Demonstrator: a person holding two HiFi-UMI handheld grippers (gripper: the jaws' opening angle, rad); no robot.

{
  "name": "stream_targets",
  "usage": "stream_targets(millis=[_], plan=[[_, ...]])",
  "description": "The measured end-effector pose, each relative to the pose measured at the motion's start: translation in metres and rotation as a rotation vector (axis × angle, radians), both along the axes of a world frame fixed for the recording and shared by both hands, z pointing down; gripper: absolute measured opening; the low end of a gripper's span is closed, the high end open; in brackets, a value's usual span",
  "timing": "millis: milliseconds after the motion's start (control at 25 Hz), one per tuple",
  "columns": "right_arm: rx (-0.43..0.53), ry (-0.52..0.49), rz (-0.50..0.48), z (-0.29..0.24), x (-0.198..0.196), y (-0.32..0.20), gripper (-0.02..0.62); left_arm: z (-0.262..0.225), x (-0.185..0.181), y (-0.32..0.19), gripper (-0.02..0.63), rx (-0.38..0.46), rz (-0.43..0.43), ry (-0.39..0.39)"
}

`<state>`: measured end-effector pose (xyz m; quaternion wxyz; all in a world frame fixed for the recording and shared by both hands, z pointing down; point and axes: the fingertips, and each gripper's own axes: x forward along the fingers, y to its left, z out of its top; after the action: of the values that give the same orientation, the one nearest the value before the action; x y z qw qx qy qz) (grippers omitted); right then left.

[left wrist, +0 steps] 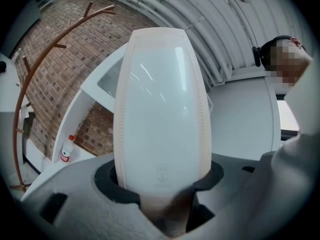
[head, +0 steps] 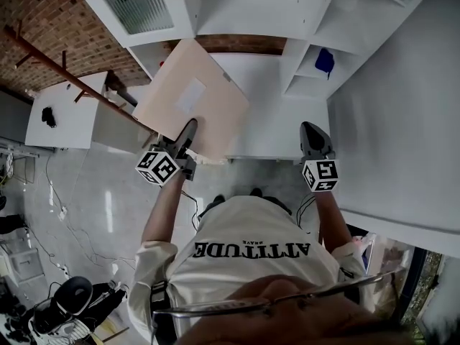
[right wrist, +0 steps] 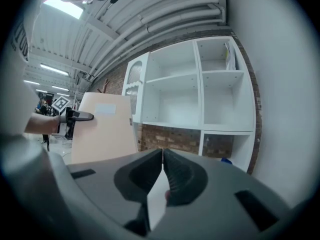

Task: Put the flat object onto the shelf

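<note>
Flat beige board [head: 192,99]: one. Tongs: two, left tongs [head: 190,129] and right tongs [head: 311,129]. White shelf unit [right wrist: 200,84]: one, far. Blue item [head: 324,60] in a right compartment: one. Red-capped bottle [left wrist: 66,149]: one. Brown coat stand [head: 72,73]: one, left. Small white worktop [head: 72,121]: one, far left. Black item [head: 48,116] on it: one.

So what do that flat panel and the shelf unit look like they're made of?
Flat panel: probably laminated board or stiff card, pale tan, matte on one face, glossy white on the other, which reflects ceiling lights. Shelf unit: likely white laminated board, smooth and matte, with square-cut edges.
</note>
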<state>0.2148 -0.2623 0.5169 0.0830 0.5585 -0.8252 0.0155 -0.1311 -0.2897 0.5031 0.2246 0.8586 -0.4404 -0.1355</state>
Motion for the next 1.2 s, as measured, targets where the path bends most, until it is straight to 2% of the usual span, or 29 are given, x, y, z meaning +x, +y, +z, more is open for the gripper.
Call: stream_targets(millis=[280, 600, 1000, 1200], plan=[[0.013, 0.008, -0.024, -0.005, 0.003, -0.013, 0.029, -0.031, 0.018, -0.033, 0.268, 0.042, 0.024, -0.051], [0.010, -0.005, -0.037, -0.010, 0.001, -0.024, 0.029, -0.065, 0.030, -0.071, 0.268, 0.074, 0.017, -0.054], [0.033, -0.013, -0.034, -0.019, 0.008, -0.030, 0.029, -0.087, 0.050, -0.128, 0.268, 0.023, -0.003, 0.103], [0.030, -0.019, -0.040, -0.017, 0.008, -0.032, 0.029, -0.091, 0.069, -0.146, 0.268, -0.019, -0.003, 0.240]])
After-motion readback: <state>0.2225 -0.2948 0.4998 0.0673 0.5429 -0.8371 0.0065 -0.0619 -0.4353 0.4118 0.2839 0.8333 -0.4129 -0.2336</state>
